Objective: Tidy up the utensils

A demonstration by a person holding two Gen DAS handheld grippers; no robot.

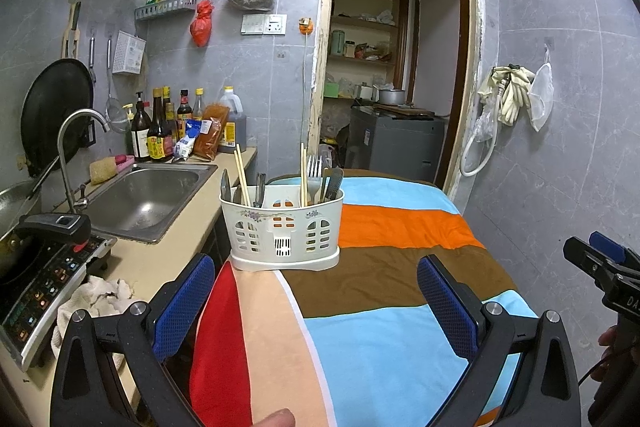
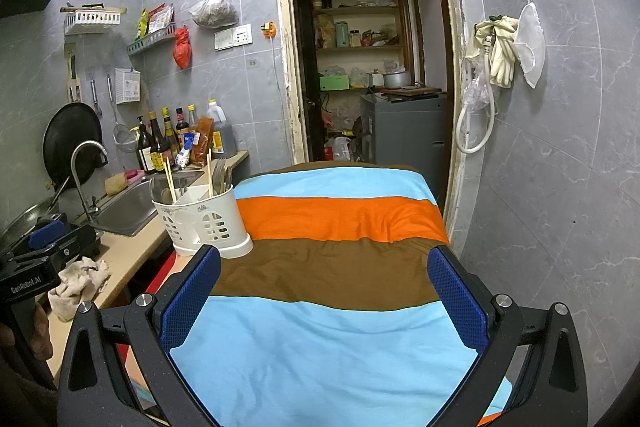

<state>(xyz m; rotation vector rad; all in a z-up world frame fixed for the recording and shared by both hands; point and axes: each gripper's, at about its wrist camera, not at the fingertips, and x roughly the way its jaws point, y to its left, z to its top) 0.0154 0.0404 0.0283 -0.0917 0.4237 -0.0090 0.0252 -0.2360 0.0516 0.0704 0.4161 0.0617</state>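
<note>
A white plastic utensil caddy (image 1: pixel 285 227) stands on the left edge of a striped cloth-covered table (image 1: pixel 400 327). It holds chopsticks (image 1: pixel 241 173), a fork (image 1: pixel 315 175), spoons and other utensils, split between its compartments. My left gripper (image 1: pixel 316 291) is open just in front of the caddy, nothing between its blue pads. In the right wrist view the caddy (image 2: pixel 202 223) sits to the left, and my right gripper (image 2: pixel 324 291) hangs open and empty over the brown and blue stripes of the table (image 2: pixel 340 347). The right gripper (image 1: pixel 600 263) also shows at the left view's right edge.
Left of the table runs a counter with a steel sink (image 1: pixel 148 195), tap (image 1: pixel 72 147), induction cooker (image 1: pixel 44 279), crumpled rag (image 1: pixel 96 303) and sauce bottles (image 1: pixel 160 131). A doorway (image 1: pixel 400 67) opens behind the table; a tiled wall with hanging gloves (image 1: pixel 508 95) is at right.
</note>
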